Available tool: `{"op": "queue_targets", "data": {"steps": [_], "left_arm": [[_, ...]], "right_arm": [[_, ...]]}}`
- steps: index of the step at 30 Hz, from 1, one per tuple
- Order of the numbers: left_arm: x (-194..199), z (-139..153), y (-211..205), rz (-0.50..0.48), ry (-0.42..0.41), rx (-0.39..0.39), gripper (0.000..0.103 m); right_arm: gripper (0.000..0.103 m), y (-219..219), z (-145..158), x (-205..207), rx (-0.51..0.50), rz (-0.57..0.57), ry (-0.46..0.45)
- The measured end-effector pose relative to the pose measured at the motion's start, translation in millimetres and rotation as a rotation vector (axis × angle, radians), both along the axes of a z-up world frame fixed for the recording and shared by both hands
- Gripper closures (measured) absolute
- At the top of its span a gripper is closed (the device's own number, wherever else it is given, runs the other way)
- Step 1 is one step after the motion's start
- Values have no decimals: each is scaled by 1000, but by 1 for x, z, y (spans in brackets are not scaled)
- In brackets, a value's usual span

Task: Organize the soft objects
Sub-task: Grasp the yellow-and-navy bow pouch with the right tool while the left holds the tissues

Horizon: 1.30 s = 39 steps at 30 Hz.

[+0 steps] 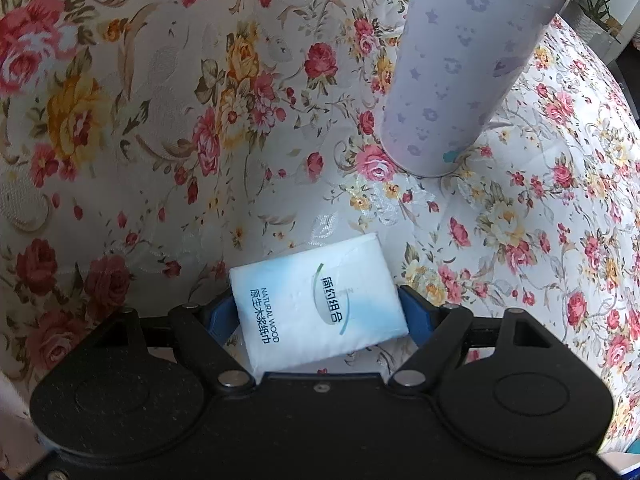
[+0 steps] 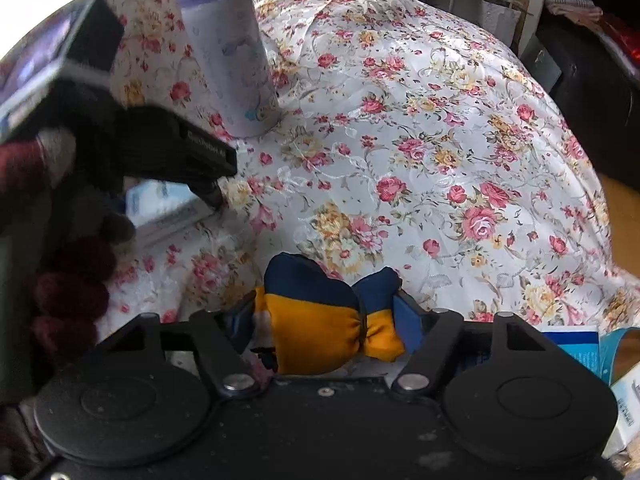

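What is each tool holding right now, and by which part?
Left tool: the tissue pack, gripped across its two long edges. Right tool: the blue-and-yellow stuffed toy, gripped across its ends.

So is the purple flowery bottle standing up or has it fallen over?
Standing up. The purple bottle rests on its base on the flowery tablecloth, with its cap at the top in the right wrist view.

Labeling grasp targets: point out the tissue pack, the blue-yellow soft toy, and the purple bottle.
tissue pack (image 1: 320, 300), left wrist view, middle of printed face
blue-yellow soft toy (image 2: 320, 312), right wrist view, yellow body
purple bottle (image 1: 460, 80), left wrist view, patterned side wall
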<state>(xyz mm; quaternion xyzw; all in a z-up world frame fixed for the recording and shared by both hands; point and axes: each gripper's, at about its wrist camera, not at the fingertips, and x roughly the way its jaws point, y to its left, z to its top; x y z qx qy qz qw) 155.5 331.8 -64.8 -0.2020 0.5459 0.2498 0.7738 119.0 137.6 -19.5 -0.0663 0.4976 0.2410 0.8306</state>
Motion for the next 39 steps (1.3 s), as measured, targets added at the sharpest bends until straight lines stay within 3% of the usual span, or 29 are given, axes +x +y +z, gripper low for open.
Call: {"op": "queue_targets", "data": {"steps": [5,8,12,13,14,20,31,39], "left_arm": [[-6,3,-1,3,-8,-8,27],[-9,4,-1,11,-5,-15,27],[-16,8,0,16,-11,-24,27],[-17,9,0,20,-14,-24,27],[-18,11,1,23,-16,-25,27],[-22,13,5,32,-27,-37,27],[-15,6,11,28,-29,-59,27],[-10,4,7,16,-27,-47,27]], "right_arm": [[56,-3,19,-3,56,-10,-22],[54,-1,25,-4,49,10,-34],[26,0,20,-6,3,7,-53],[12,0,17,-5,-3,10,-45],[5,1,14,-5,-8,13,-38],[3,9,3,-9,-46,51,-33],[5,25,-22,-7,-108,83,0],[28,23,-20,-2,-87,73,-3]]}}
